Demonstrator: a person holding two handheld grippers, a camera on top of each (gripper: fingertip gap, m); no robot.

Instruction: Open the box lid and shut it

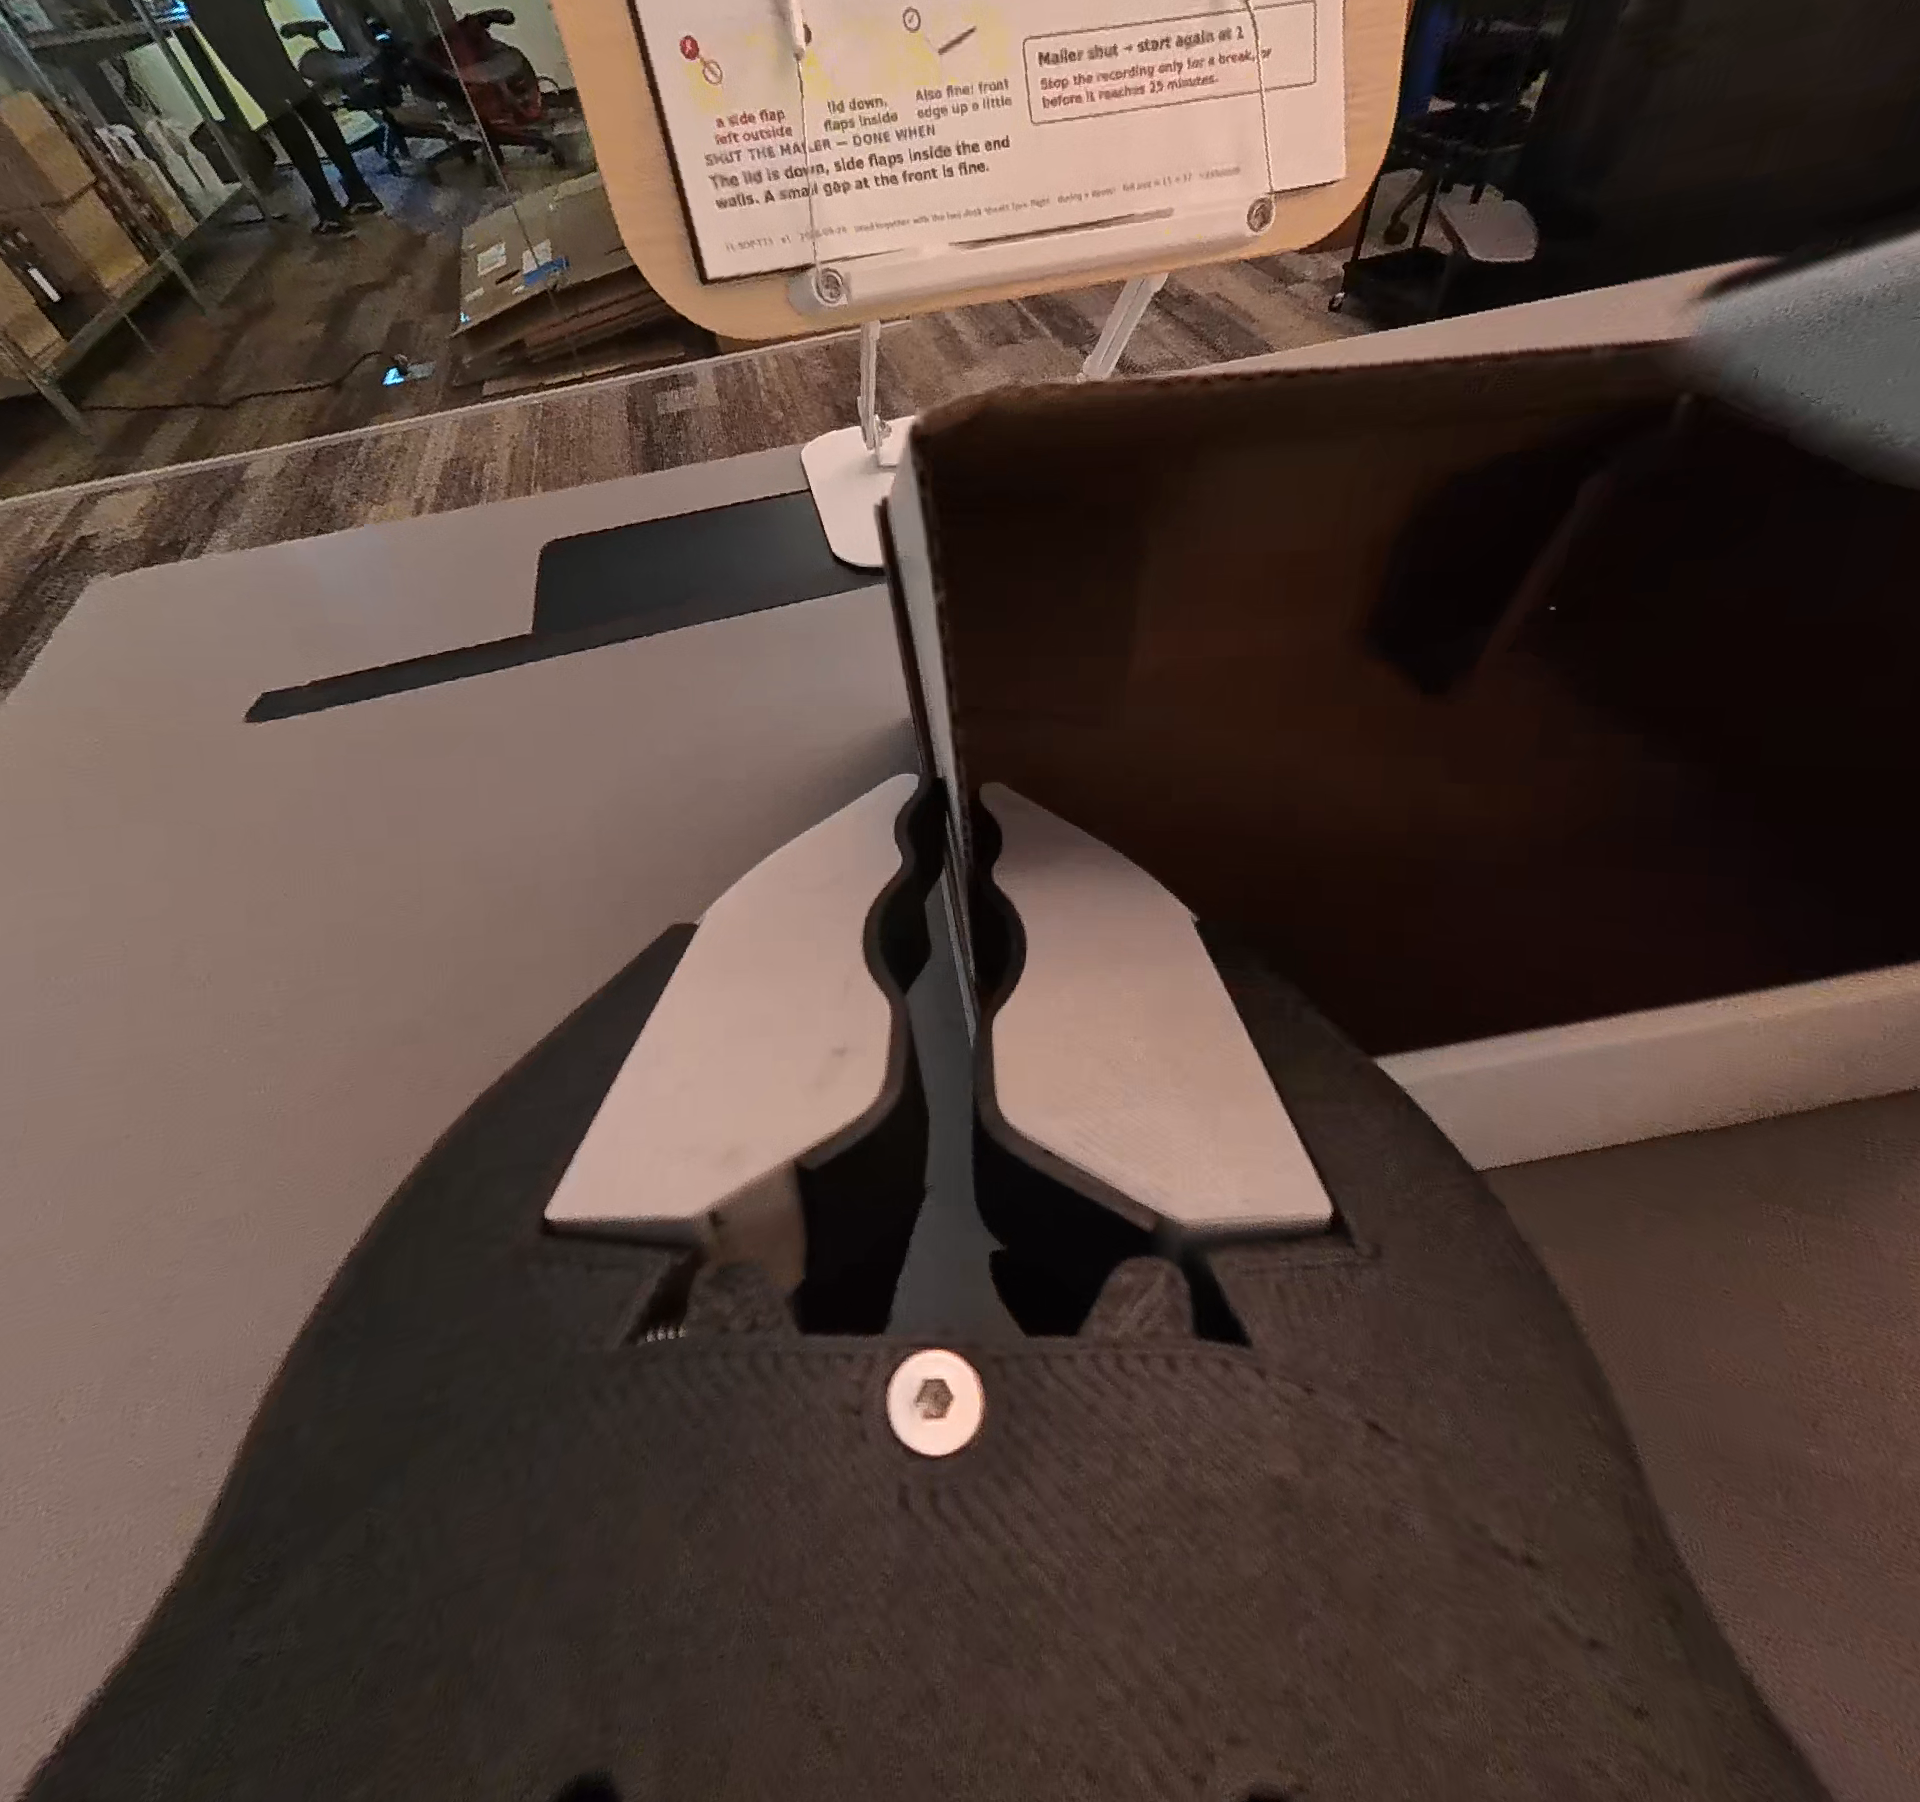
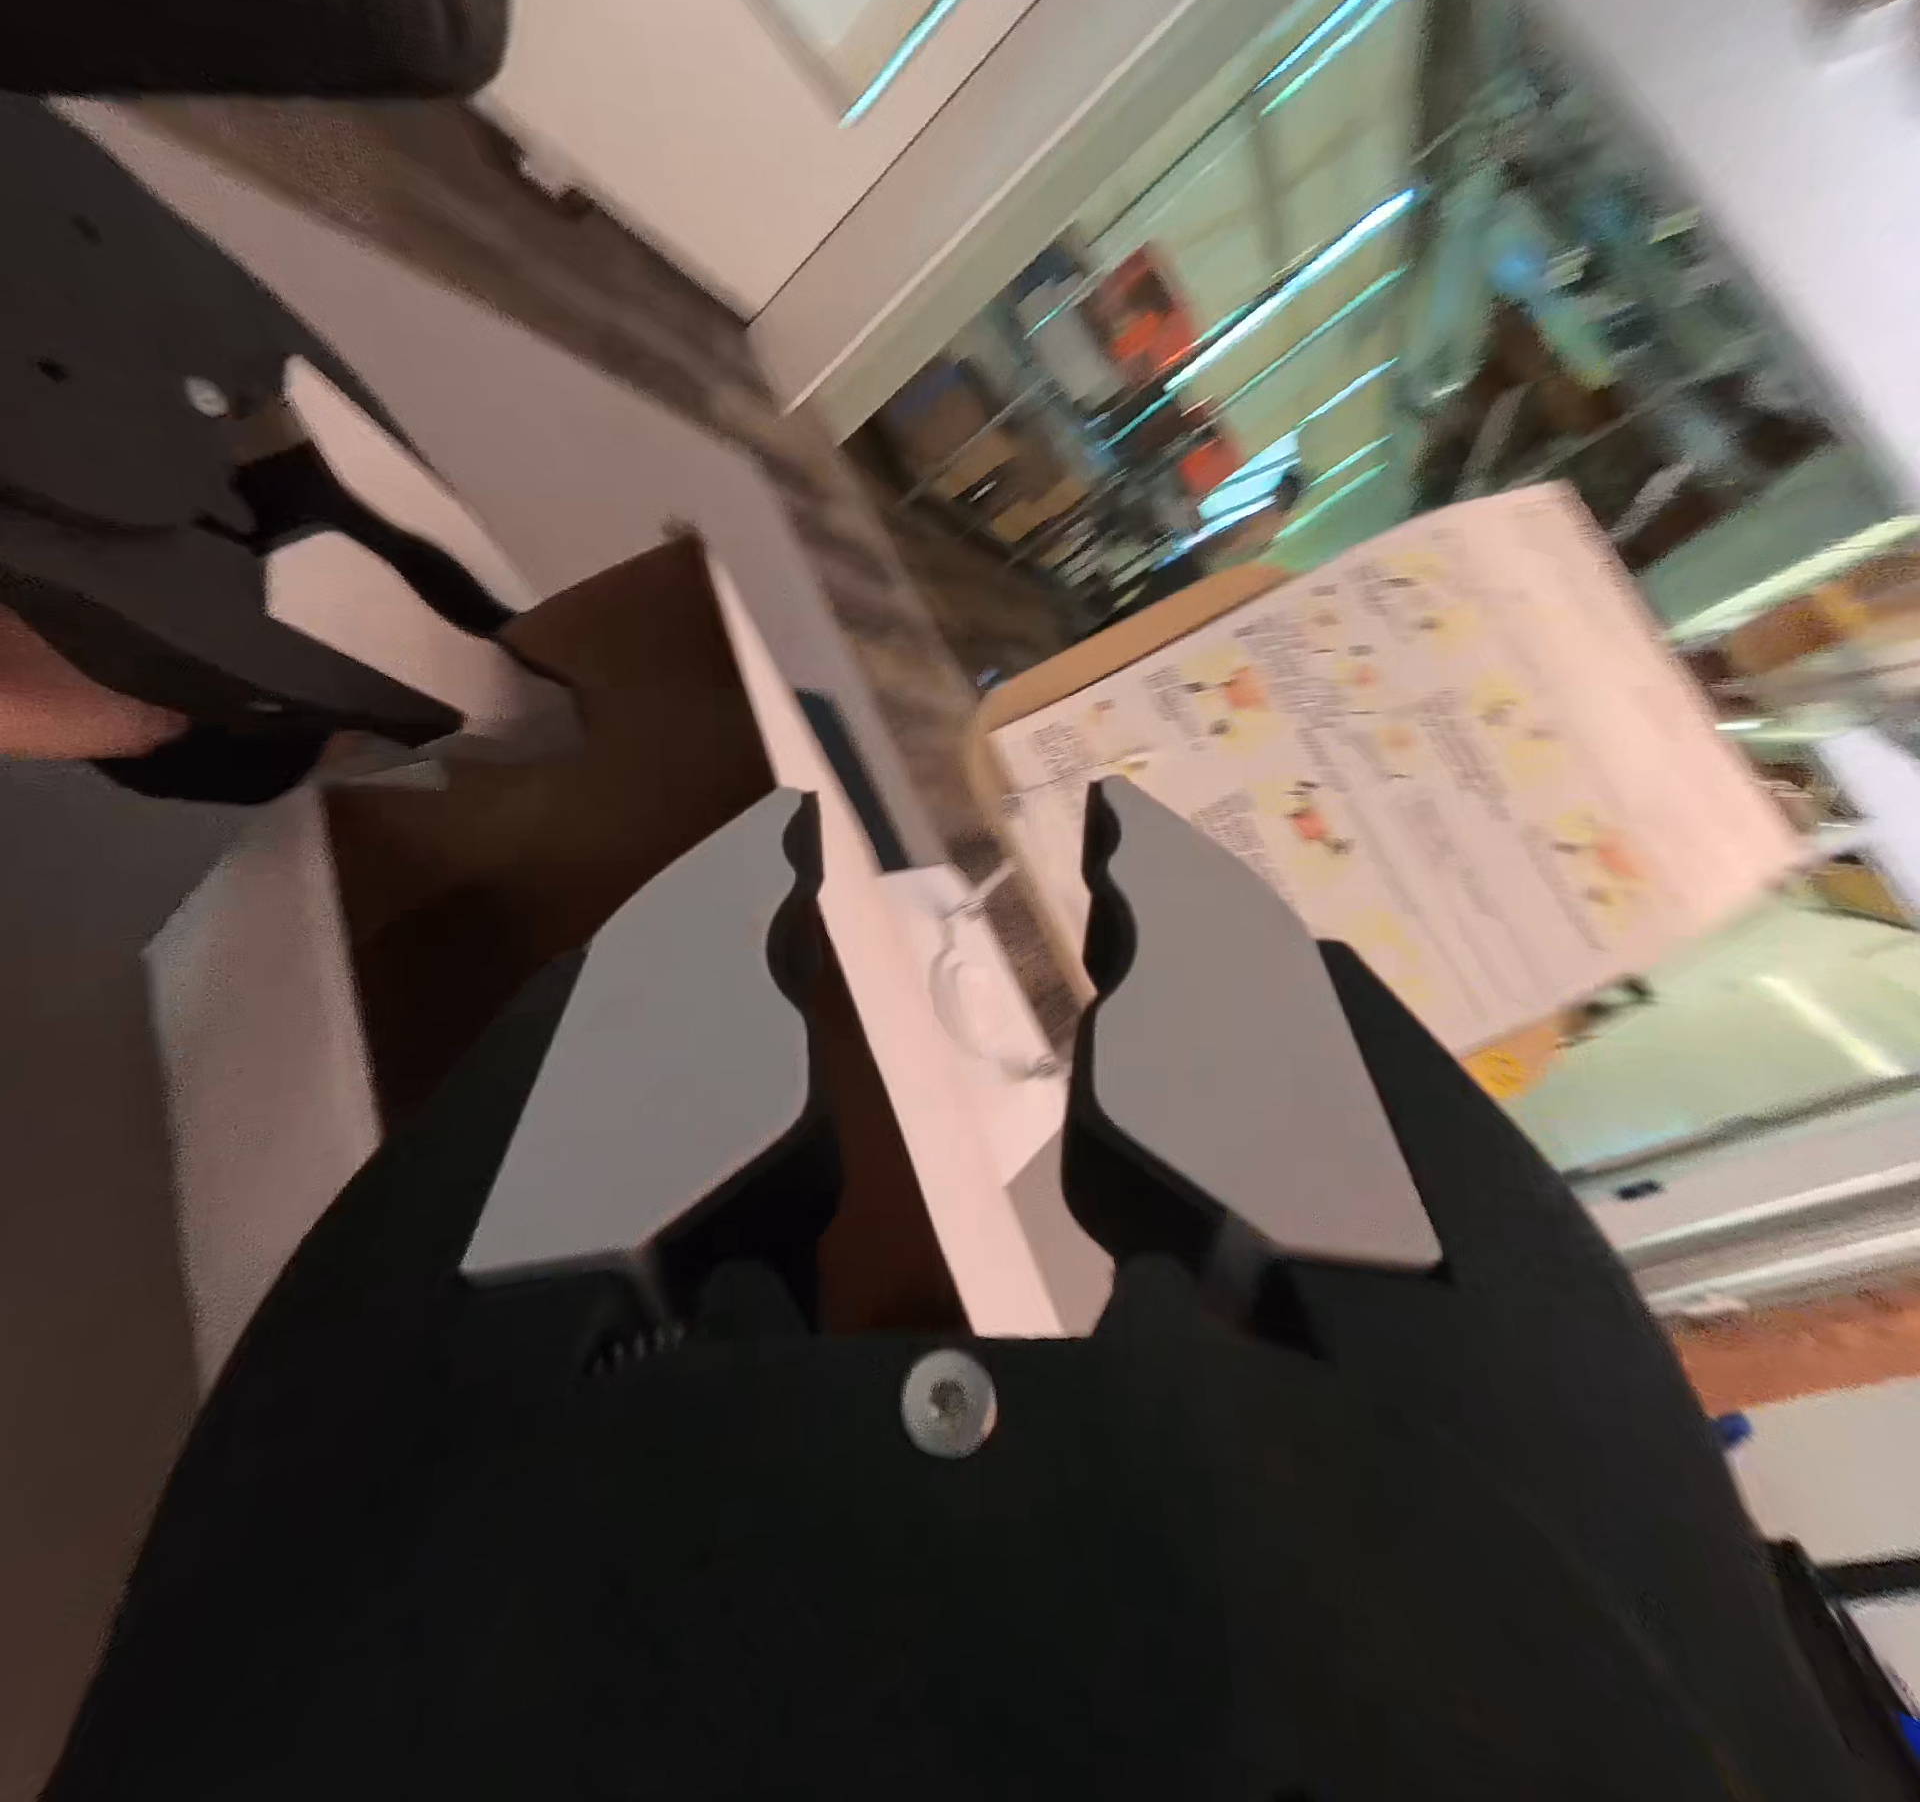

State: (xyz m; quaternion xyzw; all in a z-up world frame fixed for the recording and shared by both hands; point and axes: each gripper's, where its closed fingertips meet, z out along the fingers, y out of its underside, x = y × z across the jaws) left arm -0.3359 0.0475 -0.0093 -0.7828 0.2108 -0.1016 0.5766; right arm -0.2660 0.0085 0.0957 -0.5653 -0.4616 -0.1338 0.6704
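Observation:
The cardboard box [image 1: 1455, 765] lies open on the grey table [image 1: 312, 921], white outside and brown inside, with its white front wall [image 1: 1662, 1056] at the right. My left gripper [image 1: 951, 796] is shut on the edge of an upright panel [image 1: 930, 609] at the box's left end. My right gripper [image 2: 951, 796] is open and tilted, with the white edge of a box panel [image 2: 914, 1077] lying between its fingers. It shows as a grey blur [image 1: 1818, 339] above the box's far right corner. The left gripper [image 2: 520, 703] also shows in the right wrist view, clamped on brown cardboard [image 2: 582, 796].
An instruction sheet on a wooden board [image 1: 987, 69] stands behind the box on a white base [image 1: 847, 505]. A black mat [image 1: 675, 568] lies at the table's far side. Beyond are office chairs [image 1: 416, 59], flattened cartons on the floor and a standing person [image 1: 239, 38].

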